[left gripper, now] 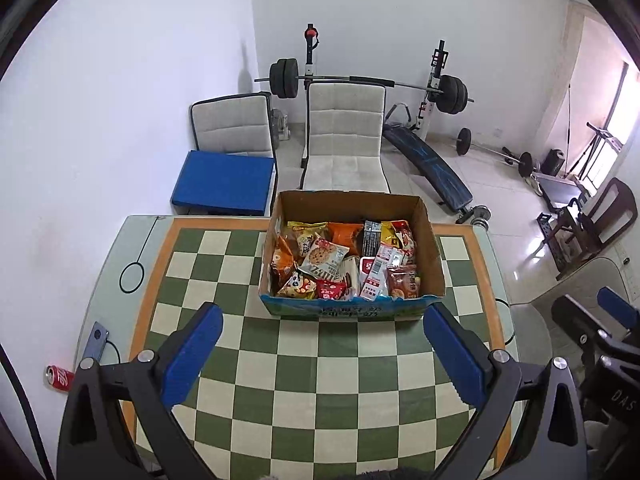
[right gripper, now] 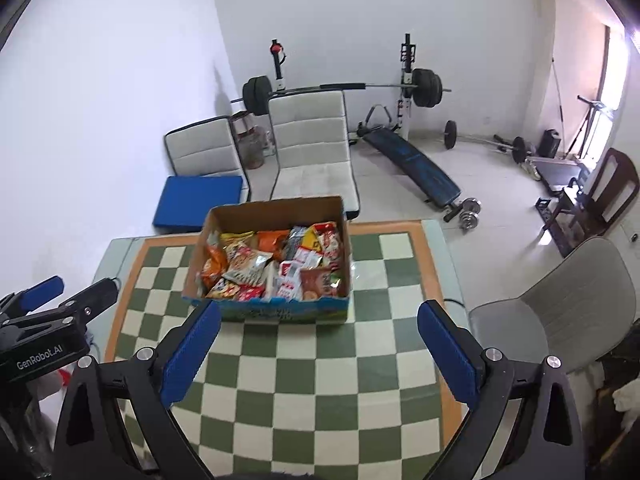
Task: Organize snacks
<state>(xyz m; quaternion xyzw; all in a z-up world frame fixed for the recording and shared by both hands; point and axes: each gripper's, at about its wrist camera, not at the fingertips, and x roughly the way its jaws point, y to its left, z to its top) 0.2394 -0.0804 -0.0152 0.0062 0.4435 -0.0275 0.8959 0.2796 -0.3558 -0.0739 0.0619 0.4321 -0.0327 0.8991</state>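
Left gripper (left gripper: pixel 324 314): I held it wide, empty.
Right gripper (right gripper: pixel 319 312): wide, empty too.
Box (left gripper: pixel 434 256): at table's (left gripper: pixel 280 360) far edge, full of snacks (left gripper: pixel 344 264).

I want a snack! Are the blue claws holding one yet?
No. The left gripper and right gripper are both open and empty; snacks sit in the box.

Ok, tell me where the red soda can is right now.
The red soda can lies on its side at the far lower left of the left wrist view, off the checkered mat, just below the small grey device and left of the left claw.
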